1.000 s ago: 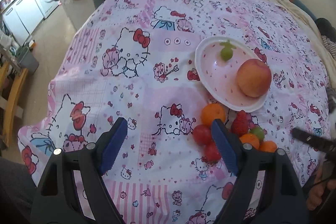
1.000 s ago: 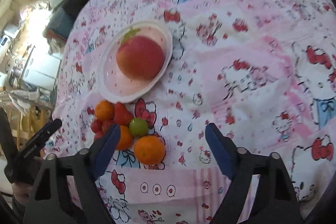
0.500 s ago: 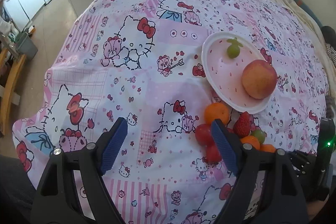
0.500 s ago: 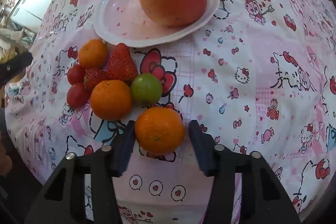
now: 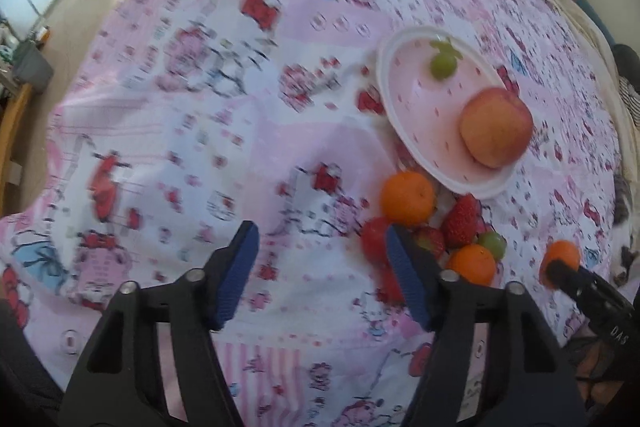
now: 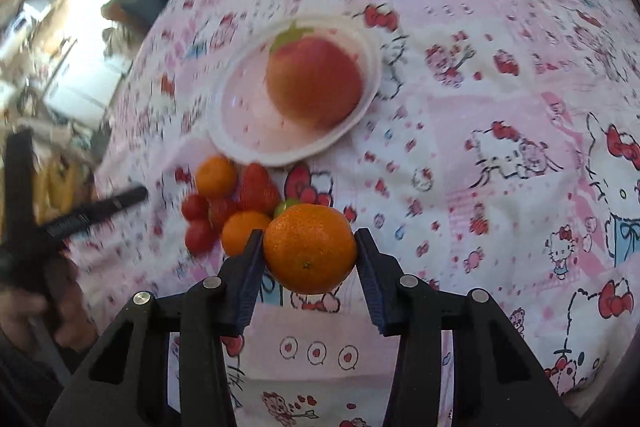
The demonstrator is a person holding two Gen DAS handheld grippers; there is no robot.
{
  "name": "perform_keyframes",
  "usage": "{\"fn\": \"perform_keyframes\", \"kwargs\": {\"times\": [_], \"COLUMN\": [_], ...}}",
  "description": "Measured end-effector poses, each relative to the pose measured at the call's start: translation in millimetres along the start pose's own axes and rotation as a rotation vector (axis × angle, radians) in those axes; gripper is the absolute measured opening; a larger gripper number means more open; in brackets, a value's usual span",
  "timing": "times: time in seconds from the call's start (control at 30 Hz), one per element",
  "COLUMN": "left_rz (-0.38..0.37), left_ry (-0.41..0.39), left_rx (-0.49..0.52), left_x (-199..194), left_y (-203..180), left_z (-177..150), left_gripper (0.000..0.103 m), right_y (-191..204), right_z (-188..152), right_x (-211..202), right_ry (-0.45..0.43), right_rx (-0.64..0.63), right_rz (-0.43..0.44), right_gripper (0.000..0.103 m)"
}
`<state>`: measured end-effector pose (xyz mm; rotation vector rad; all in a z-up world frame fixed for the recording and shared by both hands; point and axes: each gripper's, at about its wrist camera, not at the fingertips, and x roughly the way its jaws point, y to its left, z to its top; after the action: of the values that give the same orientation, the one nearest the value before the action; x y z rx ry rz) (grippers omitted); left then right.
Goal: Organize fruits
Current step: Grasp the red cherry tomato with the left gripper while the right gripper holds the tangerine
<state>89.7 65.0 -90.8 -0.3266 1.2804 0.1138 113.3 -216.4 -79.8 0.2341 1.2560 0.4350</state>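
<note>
Your cloth (image 5: 224, 131) fills both views, its cartoon print smeared by blur across much of the left view. Beyond its far edge the room is bright and smeared; you can't make out much there.

The plate (image 6: 240, 131) sits mid-cloth. On it lies the peach (image 6: 314, 83), which in the right view hides nearly all of the green fruit (image 5: 442, 65) behind it — only a green tip shows there, while the left view shows that fruit near the plate's far rim, well apart from the peach.

Your right gripper (image 6: 310, 251) has its jaws closed onto the orange (image 6: 310, 253), pads pressed against both sides. In the left view you see it only as a small orange blob beside the pile, partly covered by the black finger in front.

Your left gripper (image 5: 320, 267) hovers with its jaws wide apart and nothing between them. Its right finger covers part of the pile.

The pile (image 6: 236, 207) lies on the cloth just beside the plate's near rim: two small oranges, strawberries, cherry tomatoes and a green fruit, touching one another. In the right view the held orange hides most of that green one — and whether it is a lime or a grape you cannot tell.
</note>
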Motion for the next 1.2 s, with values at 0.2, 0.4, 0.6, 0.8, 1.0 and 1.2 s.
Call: {"fn": "perform_keyframes", "kwargs": {"times": [0.2,0.4,0.6,0.8,1.0,1.2], "left_rz": [-0.082,-0.097,-0.124,-0.054,-0.007,0.03], "left_ry": [0.121,0.165,0.174,0.113,0.133,0.103], "left_rx": [-0.012,-0.026,-0.025,-0.027,-0.068,-0.027], "left_x": [24,43,44,25,35,39], "left_y": [-15,-19,-22,-9,5,-3], "left_z": [6,4,3,5,2,4], "left_gripper": [0.047,0.033,0.026,0.026,0.026,0.025], "right_y": [-1,-3,-4,-3,-3,-1], "right_z": [5,5,7,6,7,7], "right_x": [0,3,7,6,6,6], "right_ry": [-0.009,0.0,0.008,0.003,0.007,0.005], "right_rx": [0.029,0.034,0.036,0.03,0.033,0.027], "right_rz": [0.022,0.023,0.011,0.009,0.01,0.006], "right_gripper": [0.047,0.047,0.047,0.047,0.047,0.047]}}
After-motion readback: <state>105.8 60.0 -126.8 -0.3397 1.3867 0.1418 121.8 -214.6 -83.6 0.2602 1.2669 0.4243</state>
